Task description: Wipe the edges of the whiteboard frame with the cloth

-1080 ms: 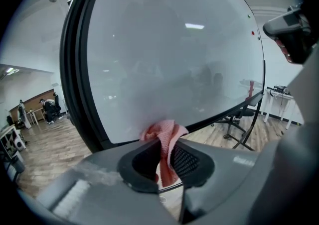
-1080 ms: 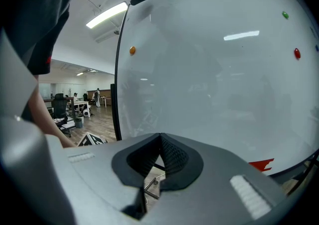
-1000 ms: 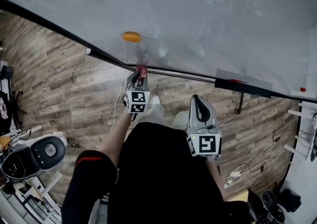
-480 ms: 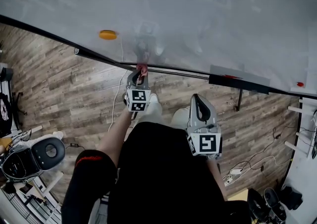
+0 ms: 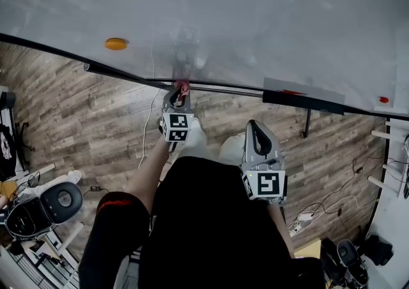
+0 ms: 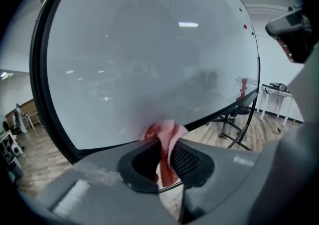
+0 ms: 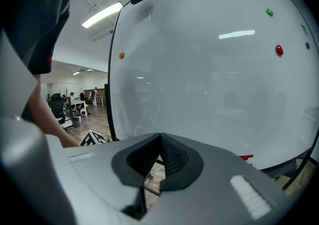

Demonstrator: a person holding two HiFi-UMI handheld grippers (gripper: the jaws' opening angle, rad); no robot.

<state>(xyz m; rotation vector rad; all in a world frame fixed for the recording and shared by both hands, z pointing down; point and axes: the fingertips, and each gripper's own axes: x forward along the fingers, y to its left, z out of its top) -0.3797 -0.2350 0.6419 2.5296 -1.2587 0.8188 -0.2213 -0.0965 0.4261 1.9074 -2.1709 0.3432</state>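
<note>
Relative to the whiteboard, the left gripper had travelled rightward along the lower edge. The orange magnet sat farther left in the head view than a second before, and the black tray had drawn nearer. Its jaws were clamped on a pink cloth, whose bunched free end pressed against the bottom frame rail just where the rail met the white surface. The right gripper hung lower and nearer the body, over the wooden floor, its jaws together with nothing between them and well apart from the board. The stroke along the bottom rail looked partly done, with the stretch toward the tray still to cover. To do it well, the cloth probably needed steady, light pressure into the rail, with the hard jaw tips held off the board. The gripper would best stay tilted so the fabric rode the dark edge rather than drifting up onto the writing surface. Only a small tuft showed beyond the jaws, so a loose grip risked the cloth pulling out. The tray ahead would likely call for lifting over or working round it.
</note>
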